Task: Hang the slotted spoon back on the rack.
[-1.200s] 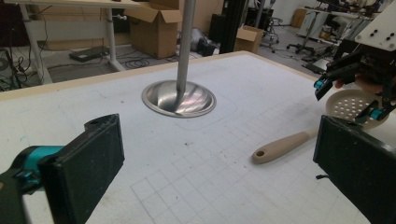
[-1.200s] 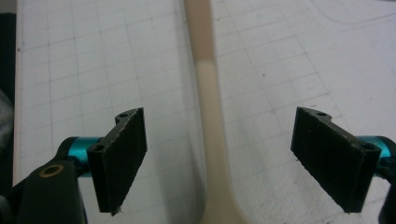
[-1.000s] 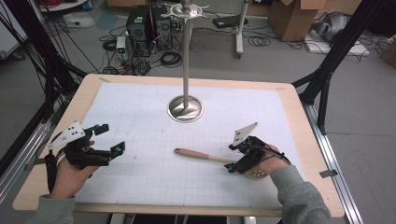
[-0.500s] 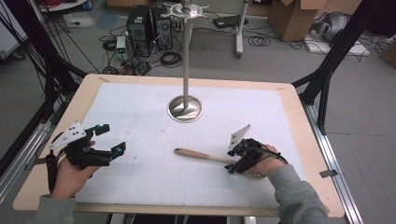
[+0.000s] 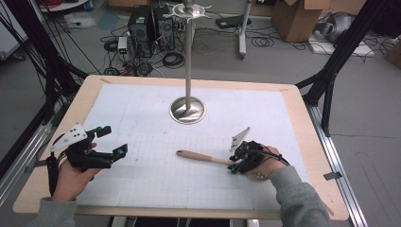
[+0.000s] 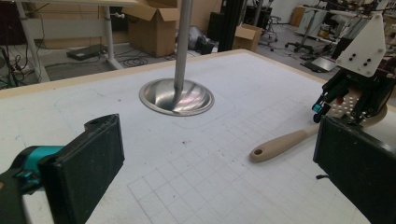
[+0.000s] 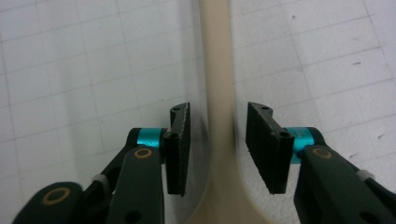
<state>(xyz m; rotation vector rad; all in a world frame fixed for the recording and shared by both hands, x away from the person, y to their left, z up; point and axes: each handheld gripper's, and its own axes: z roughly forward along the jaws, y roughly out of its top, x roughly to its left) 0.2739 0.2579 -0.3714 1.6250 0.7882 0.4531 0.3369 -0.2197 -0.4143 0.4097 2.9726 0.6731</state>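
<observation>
A beige slotted spoon (image 5: 203, 157) lies flat on the white grid mat, handle pointing left. My right gripper (image 5: 236, 165) is low over the spoon's neck, open. In the right gripper view its jaws (image 7: 218, 112) stand on either side of the spoon's handle (image 7: 217, 70) with a gap on each side. The left gripper view shows the spoon (image 6: 285, 140) with the right gripper (image 6: 336, 100) over its perforated head. My left gripper (image 5: 115, 140) is held at the left of the table, open wide (image 6: 215, 135) with nothing between its jaws.
A tall metal pole on a round steel base (image 5: 188, 109) stands at the middle back of the mat (image 5: 142, 118), also in the left gripper view (image 6: 176, 95). The wooden table edge (image 5: 61, 127) frames the mat. Boxes and cables lie on the floor beyond.
My right gripper has shifted slightly left and lower over the spoon's neck. The left gripper and the spoon have stayed put.
</observation>
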